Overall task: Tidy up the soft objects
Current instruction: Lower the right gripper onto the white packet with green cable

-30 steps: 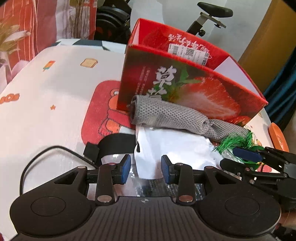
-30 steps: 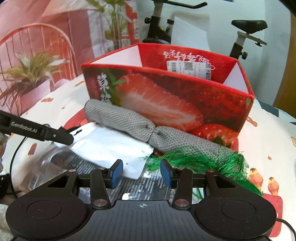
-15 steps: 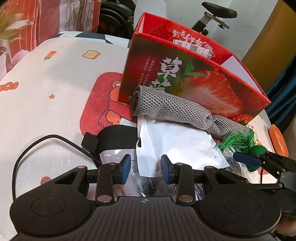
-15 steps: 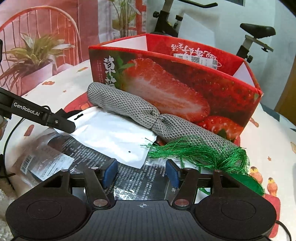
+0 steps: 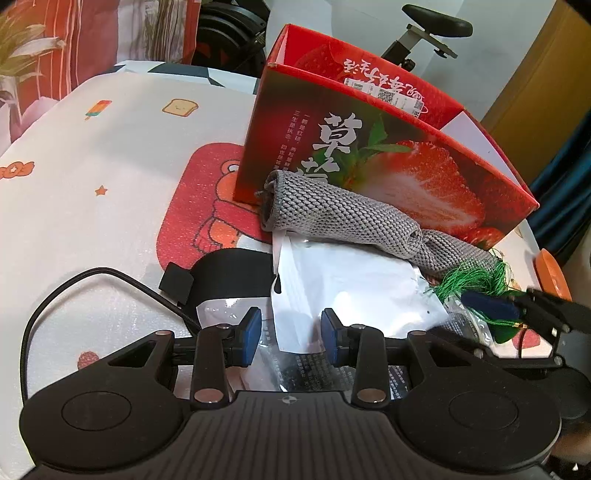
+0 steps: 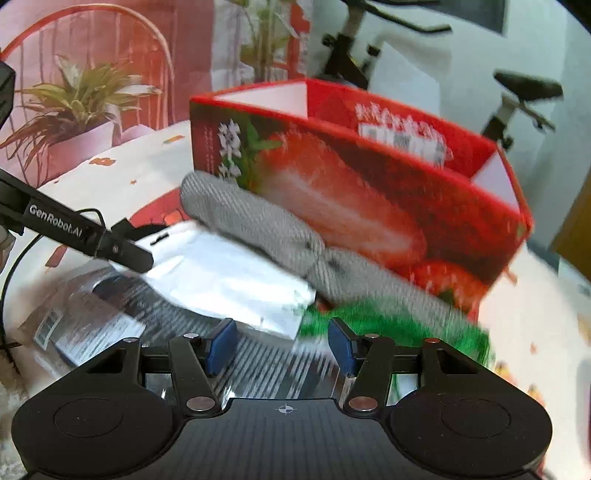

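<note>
A grey knitted roll (image 5: 354, 225) lies against the front of a red strawberry box (image 5: 388, 155); it also shows in the right wrist view (image 6: 280, 236), in front of the box (image 6: 369, 192). A white foil pouch (image 5: 351, 291) lies before the roll, with a green tassel (image 5: 476, 280) at its right. My left gripper (image 5: 291, 334) is open and empty, jaws straddling the pouch's near edge. My right gripper (image 6: 281, 343) is open wide and empty, over a printed plastic bag (image 6: 96, 317), with the pouch (image 6: 229, 284) and the tassel (image 6: 388, 325) just ahead. The right wrist view is blurred.
A black strap (image 5: 221, 277) and a black cable (image 5: 74, 291) lie left of the pouch on the patterned tablecloth (image 5: 92, 184). An orange dish (image 5: 552, 273) sits at the right edge. An exercise bike (image 5: 424, 33) stands behind the table.
Both grippers have opened wider. The right gripper has swung left and is moving fast, blurring its view. The left gripper has edged closer to the pouch.
</note>
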`<state>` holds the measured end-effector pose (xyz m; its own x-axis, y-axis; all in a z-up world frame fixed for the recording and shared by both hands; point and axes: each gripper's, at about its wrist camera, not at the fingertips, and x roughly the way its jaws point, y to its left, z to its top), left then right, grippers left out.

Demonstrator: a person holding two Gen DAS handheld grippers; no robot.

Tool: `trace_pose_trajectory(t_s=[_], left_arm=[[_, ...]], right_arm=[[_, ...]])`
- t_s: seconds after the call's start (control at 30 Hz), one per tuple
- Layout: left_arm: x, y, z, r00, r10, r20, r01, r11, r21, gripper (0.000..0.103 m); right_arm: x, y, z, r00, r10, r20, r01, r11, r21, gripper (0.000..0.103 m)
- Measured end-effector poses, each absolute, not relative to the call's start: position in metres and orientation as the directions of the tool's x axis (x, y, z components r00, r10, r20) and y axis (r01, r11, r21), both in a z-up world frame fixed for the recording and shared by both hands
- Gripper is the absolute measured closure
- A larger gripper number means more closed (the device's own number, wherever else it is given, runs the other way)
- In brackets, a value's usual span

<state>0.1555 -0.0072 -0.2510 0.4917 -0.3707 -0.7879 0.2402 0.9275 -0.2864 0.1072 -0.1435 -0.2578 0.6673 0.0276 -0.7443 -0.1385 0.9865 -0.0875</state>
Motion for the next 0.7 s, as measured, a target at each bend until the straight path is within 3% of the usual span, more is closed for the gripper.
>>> trace_pose_trajectory(t_s=[0.17,0.7], left_arm=[[0.157,-0.005,-0.251,0.488,-0.382,-0.785,0.235,0.924,-0.303,0.066],[0.16,-0.001,-0.251,0.489,-0.388,-0.781,0.224,0.921,-0.317,0.066]], right_arm=[[0.12,-0.143,-0.259,0.667,0.03,-0.744,-0.162,0.981,-0.105,0.061],[0.121,-0.137,-0.263,0.657,0.034,-0.753,-0.189,0.975,-0.121,0.061]])
